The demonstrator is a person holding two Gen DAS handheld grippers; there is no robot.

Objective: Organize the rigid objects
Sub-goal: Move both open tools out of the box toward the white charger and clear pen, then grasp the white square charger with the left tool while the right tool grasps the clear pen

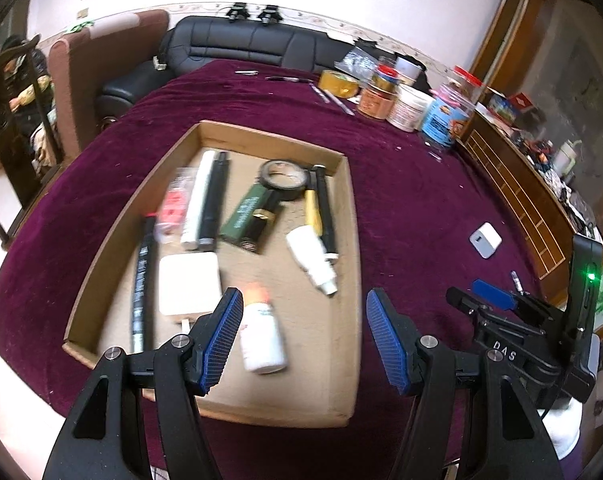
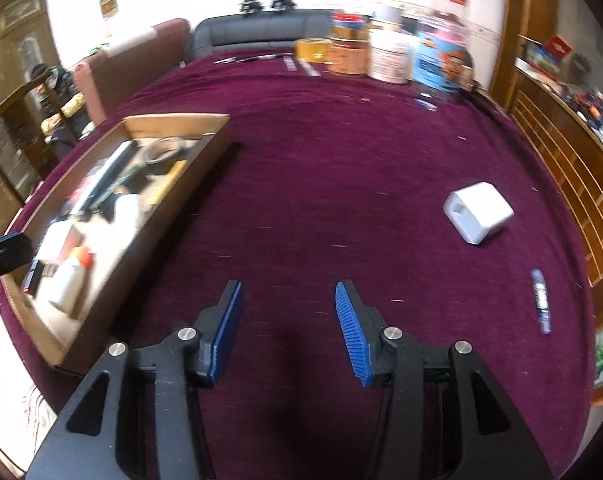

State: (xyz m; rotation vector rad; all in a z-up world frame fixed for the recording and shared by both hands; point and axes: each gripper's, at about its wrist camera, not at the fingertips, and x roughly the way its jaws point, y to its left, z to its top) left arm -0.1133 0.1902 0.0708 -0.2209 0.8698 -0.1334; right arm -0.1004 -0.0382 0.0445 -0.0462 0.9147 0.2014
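A shallow cardboard tray [image 1: 343,216] [image 2: 205,148] on the purple cloth holds several items: a white bottle with an orange cap [image 1: 261,332] [image 2: 71,276], a white charger block [image 1: 189,282], a tape roll [image 1: 285,178], a green box [image 1: 247,210], pens and tubes. My left gripper [image 1: 303,338] hovers open above the tray's near end, nothing between its pads. My right gripper [image 2: 287,328] [image 1: 497,300] is open over bare cloth right of the tray, holding nothing. A white cube adapter [image 2: 479,212] [image 1: 485,240] and a small blue pen-like tube [image 2: 540,300] lie on the cloth to the right.
Jars and tubs [image 1: 409,106] [image 2: 385,58] and a yellow tape roll [image 1: 338,83] stand at the table's far edge, with pens nearby. A black sofa [image 1: 241,46] lies behind. A wooden cabinet [image 2: 561,168] runs along the right side.
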